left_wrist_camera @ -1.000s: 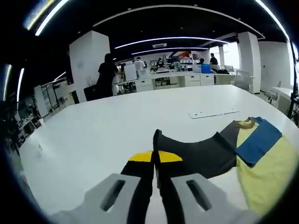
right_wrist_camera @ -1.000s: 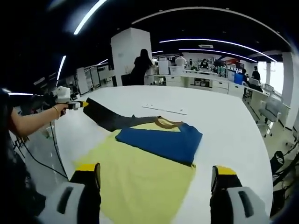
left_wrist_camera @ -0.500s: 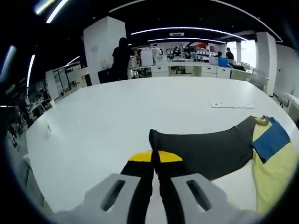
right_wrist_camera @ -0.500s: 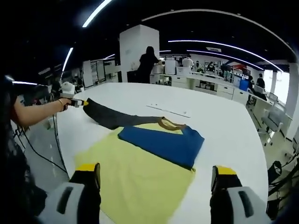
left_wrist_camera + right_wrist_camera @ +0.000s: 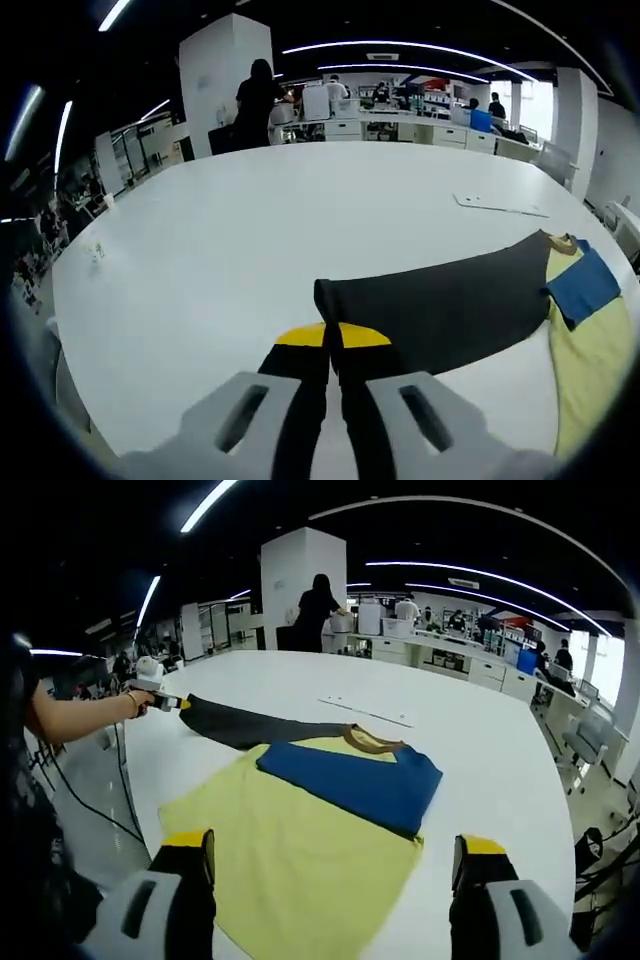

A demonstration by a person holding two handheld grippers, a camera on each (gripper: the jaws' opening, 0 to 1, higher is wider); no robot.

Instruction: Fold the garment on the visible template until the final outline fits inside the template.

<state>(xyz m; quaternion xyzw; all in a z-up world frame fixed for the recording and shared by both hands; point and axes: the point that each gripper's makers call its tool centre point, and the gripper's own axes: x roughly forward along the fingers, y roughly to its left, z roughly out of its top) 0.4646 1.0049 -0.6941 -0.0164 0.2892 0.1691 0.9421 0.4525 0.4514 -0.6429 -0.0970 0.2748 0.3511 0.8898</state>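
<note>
Left gripper [image 5: 332, 345] clamped on dark grey sleeve [image 5: 440, 305] of yellow long-sleeved garment [image 5: 300, 845], blue sleeve [image 5: 350, 785] folded across it, right gripper [image 5: 335, 865] spread wide above white table [image 5: 250, 220]

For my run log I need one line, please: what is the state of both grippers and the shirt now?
left gripper: shut on dark sleeve, stretched out | right gripper: open | blue sleeve: folded across yellow shirt | table

Long ceiling light strips [image 5: 420, 568] illuminate the room evenly; the ceiling around them stays dark. The white table [image 5: 250, 230] beneath them reflects brightly, with faint shadows. Fisheye distortion bends straight lines toward each edge.
</note>
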